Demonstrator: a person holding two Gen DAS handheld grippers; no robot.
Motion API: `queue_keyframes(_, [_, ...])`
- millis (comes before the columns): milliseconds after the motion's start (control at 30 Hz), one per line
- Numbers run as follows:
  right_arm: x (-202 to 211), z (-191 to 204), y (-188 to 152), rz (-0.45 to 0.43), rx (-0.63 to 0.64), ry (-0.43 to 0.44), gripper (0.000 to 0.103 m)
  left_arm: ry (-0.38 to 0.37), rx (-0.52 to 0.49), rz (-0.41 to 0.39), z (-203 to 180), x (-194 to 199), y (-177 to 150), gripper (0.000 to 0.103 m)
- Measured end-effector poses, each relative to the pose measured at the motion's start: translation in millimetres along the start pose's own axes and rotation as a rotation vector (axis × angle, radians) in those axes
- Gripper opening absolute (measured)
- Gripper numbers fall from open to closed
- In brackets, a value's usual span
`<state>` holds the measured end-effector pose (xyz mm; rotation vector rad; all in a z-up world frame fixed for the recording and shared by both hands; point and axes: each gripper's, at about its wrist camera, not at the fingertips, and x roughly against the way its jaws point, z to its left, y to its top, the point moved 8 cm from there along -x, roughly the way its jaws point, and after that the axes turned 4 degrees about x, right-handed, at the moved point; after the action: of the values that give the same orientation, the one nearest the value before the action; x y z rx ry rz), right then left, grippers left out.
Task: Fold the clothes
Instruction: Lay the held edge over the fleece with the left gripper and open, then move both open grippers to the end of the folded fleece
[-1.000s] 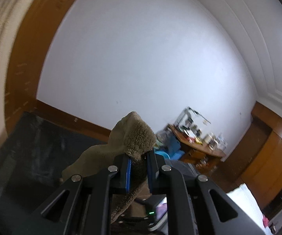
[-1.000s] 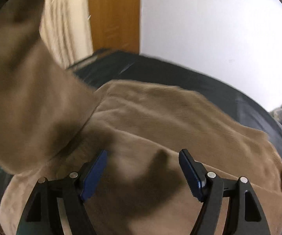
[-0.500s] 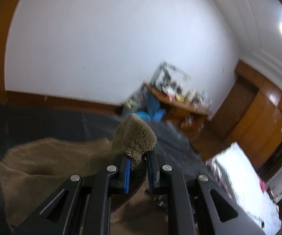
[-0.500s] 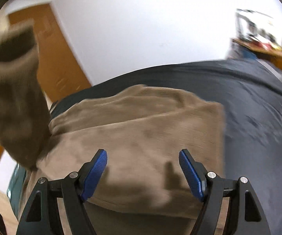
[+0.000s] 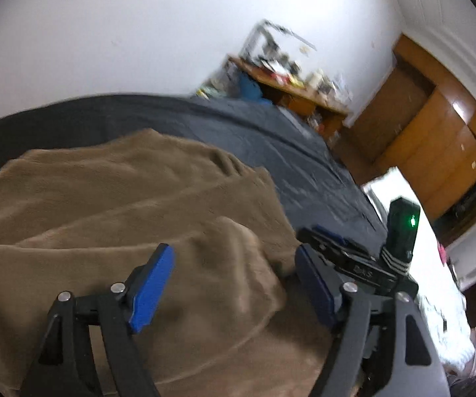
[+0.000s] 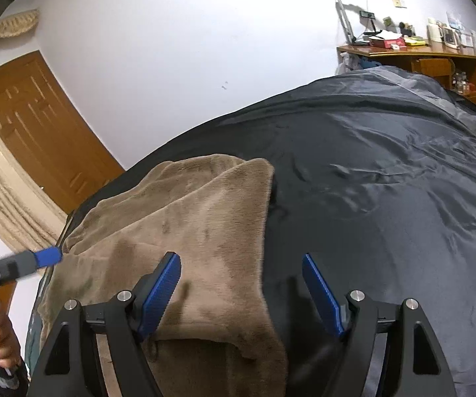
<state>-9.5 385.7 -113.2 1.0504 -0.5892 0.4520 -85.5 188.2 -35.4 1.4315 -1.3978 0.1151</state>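
bare dark sheet (image 6: 386, 198) right of brown garment (image 6: 188, 231), unobstructed

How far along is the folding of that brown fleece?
One fold looks done: the brown fleece lies doubled on the dark sheet. The left gripper has just opened and dropped the cloth; the right gripper hangs open, empty. Further folds probably remain.

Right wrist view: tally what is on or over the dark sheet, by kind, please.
Brown fleece garments: 1
Grippers with blue pads: 2, the right gripper and the left gripper, both open
Dark sheets: 1
Total: 4
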Motion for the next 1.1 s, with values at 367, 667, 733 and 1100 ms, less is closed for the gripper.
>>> queue_keyframes(367, [-49.3, 76.3, -2.5, 0.151, 0.134, 0.166, 0.077, 0.455, 0.308, -0.173, 204.7, 84.9, -13.0, 0.080])
queue_keyframes(667, [-71.4, 108.7, -20.3, 0.203, 0.295, 0.096, 0.035, 0.560, 0.479, -0.166, 270.0, 81.0, -59.3, 0.080])
queue_keyframes(733, [-64.4, 112.3, -14.6, 0.159, 0.327, 0.054, 0.024, 0.590, 0.479, -0.179, 274.9, 84.7, -63.4, 0.080])
queue_keyframes(1100, [-57.6, 101.0, 2.5, 0.043, 0.389, -0.147, 0.025, 0.658, 0.452, -0.183, 272.6, 84.5, -70.9, 0.080])
